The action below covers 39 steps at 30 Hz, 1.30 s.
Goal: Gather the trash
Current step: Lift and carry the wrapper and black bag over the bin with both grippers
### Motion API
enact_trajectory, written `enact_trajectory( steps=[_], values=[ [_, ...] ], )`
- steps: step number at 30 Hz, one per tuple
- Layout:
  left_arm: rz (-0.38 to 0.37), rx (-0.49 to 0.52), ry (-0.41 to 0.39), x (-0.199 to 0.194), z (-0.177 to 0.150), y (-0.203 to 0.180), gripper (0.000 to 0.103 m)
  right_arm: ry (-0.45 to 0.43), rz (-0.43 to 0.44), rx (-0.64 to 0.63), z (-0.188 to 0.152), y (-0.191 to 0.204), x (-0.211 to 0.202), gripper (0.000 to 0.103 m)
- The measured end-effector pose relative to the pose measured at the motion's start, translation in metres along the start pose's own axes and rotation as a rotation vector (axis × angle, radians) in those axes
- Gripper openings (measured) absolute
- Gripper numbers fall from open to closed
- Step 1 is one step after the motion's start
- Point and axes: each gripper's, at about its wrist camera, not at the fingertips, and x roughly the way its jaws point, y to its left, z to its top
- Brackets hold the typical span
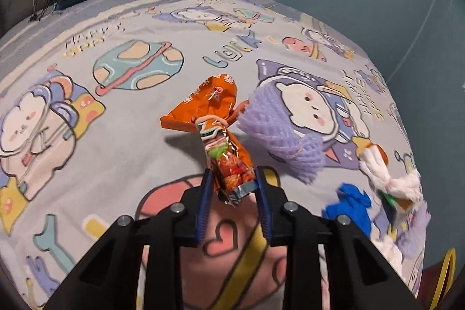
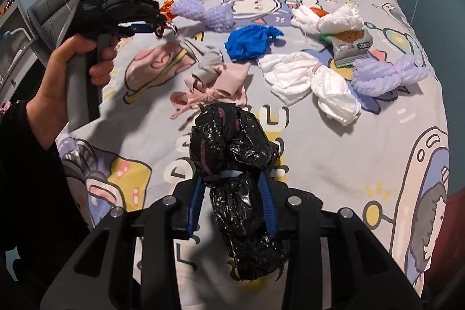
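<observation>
Your left gripper [image 1: 232, 179] has its fingers clamped on the twisted tail of the orange snack wrapper [image 1: 213, 112], which hangs clear of the bed [image 1: 116, 159] just beside the purple foam net [image 1: 279, 132]. Your right gripper [image 2: 232, 188] has its fingers closed around the waist of the black rubbish bag [image 2: 232, 153], by its blue tie. Both are probably light and limp: the wrapper is slick foil that could slide out, so keep hold at the bunched tail; the bag crumples, so the tied neck is the surest spot. Only the right wrist view shows your hand [image 2: 78, 60] on the left handle, plus the litter near the foam net: a blue glove [image 2: 250, 41], white tissue wads [image 2: 308, 77], pink and grey cloth [image 2: 215, 77], a small packet [image 2: 351, 45]. The left wrist view alone shows the wrapper's print close up.
</observation>
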Motion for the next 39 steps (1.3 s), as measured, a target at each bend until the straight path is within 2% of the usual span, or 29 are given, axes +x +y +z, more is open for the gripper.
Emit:
enact_trajectory(
  steps=[4, 16, 27, 33, 39],
  values=[
    [-0.007, 0.060, -0.021, -0.033, -0.011, -0.004, 0.027, -0.036, 0.018, 0.008, 0.001, 0.000, -0.012, 0.033],
    [-0.082, 0.116, -0.071, -0.122, -0.045, 0.003, 0.027, -0.124, 0.028, 0.043, 0.001, -0.003, -0.046, 0.033],
    [-0.102, 0.179, -0.125, -0.171, -0.060, -0.004, 0.027, -0.202, 0.010, 0.090, 0.005, -0.009, -0.089, 0.034],
    [-0.112, 0.225, -0.158, -0.192, -0.065, -0.020, 0.027, -0.266, -0.014, 0.094, 0.010, -0.014, -0.126, 0.034],
    [-0.155, 0.264, -0.204, -0.215, -0.065, -0.043, 0.027, -0.345, -0.059, 0.095, 0.015, -0.021, -0.167, 0.034]
  ],
)
